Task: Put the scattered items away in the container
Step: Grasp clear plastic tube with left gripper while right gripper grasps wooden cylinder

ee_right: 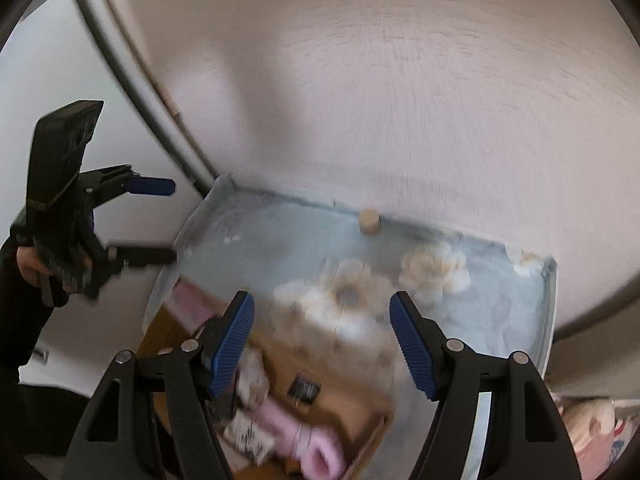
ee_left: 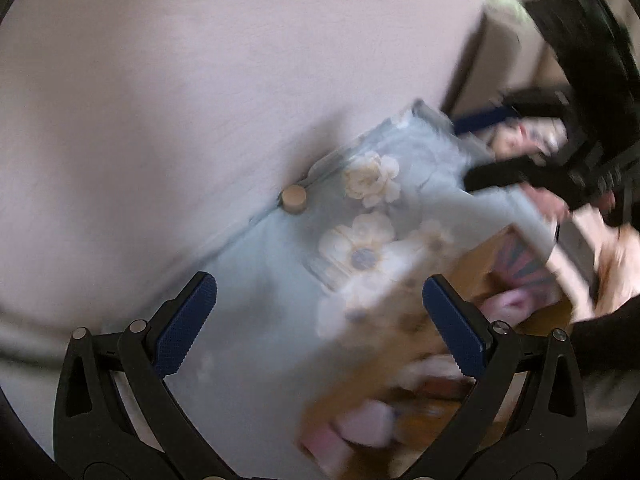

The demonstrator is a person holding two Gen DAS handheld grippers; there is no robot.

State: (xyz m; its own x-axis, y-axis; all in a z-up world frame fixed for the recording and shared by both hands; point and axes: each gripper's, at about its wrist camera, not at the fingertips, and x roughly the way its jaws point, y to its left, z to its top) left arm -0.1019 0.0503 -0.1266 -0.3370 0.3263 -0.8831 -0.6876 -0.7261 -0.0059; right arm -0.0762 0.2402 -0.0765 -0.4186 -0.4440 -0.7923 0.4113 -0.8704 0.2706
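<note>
The container is a box with a brown inside (ee_right: 324,380) and a light-blue floral lid (ee_right: 500,300) laid back open, a small wooden knob (ee_right: 369,221) at its edge. Pink rolled cloth (ee_right: 316,452) and pale patterned pieces (ee_right: 252,376) lie inside. My right gripper (ee_right: 320,300) hangs open above the box with nothing between its blue pads. In the left wrist view the lid (ee_left: 280,280), the knob (ee_left: 294,199) and pink items (ee_left: 360,424) are blurred. My left gripper (ee_left: 320,284) is open and empty too. Each gripper shows in the other's view: left (ee_right: 168,220), right (ee_left: 476,146).
The box rests on a pale pinkish surface (ee_right: 400,80). A grey rounded edge (ee_right: 132,80) runs along its left side, with a white wall beyond. A hand and dark sleeve (ee_right: 24,272) hold the left gripper. A pale printed item (ee_right: 592,432) lies at the bottom right.
</note>
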